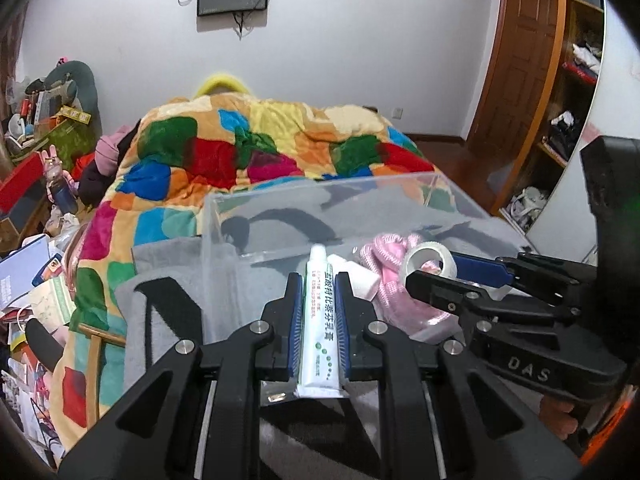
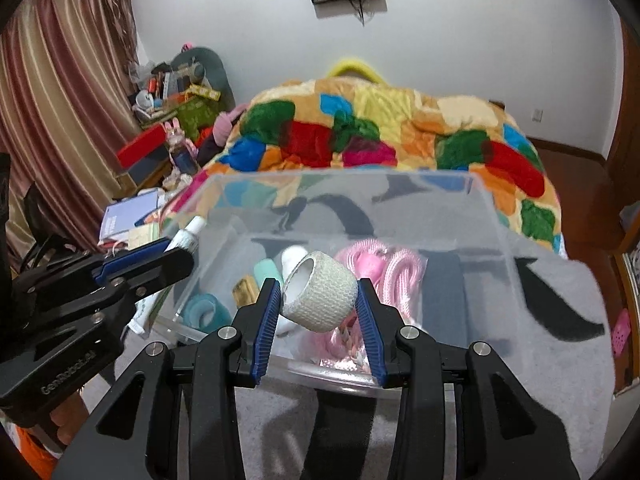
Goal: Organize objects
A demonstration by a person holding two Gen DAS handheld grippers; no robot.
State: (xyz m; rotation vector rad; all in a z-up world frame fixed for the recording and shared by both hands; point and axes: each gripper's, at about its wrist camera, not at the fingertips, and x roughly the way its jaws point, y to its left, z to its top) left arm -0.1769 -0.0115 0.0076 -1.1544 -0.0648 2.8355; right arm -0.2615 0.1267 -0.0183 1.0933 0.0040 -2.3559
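While the left gripper has its jaws closed on a white ointment tube at the clear box's left wall, the right gripper holds a white bandage roll between half-closed jaws above the box. Inside lie a pink rope, a teal roll and what may be a white bottle. The box sits on a grey blanket.
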